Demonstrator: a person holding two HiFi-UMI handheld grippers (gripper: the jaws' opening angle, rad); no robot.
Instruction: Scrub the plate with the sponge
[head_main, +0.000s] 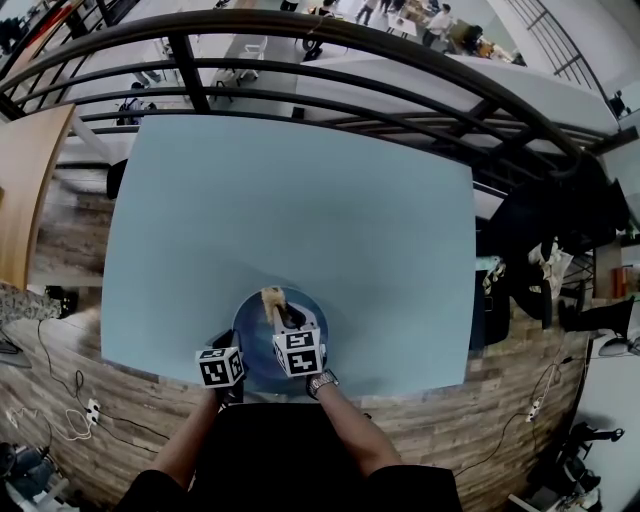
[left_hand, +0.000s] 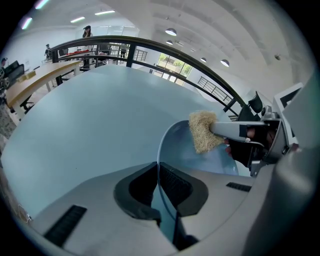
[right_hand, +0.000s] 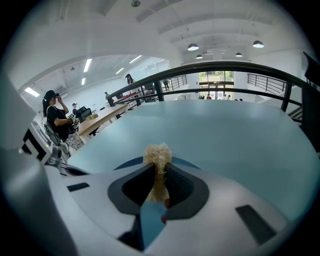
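Note:
A blue plate (head_main: 252, 335) lies at the near edge of the light blue table (head_main: 290, 220). My left gripper (head_main: 228, 352) is shut on the plate's left rim (left_hand: 159, 165), which runs between its jaws. A tan, fibrous sponge (head_main: 271, 301) is pinched in my right gripper (head_main: 288, 320), which is shut on it and holds it over the plate's far part. In the left gripper view the sponge (left_hand: 202, 131) rests against the plate's inner face (left_hand: 180, 145). In the right gripper view the sponge (right_hand: 158, 159) sticks up between the jaws, with the plate (right_hand: 131, 163) behind it.
A black metal railing (head_main: 330, 70) curves behind the table's far edge. The table's near edge (head_main: 300, 392) is close to my body. Dark bags and cables (head_main: 560, 260) lie on the floor to the right. A person (right_hand: 56, 120) stands at desks far left.

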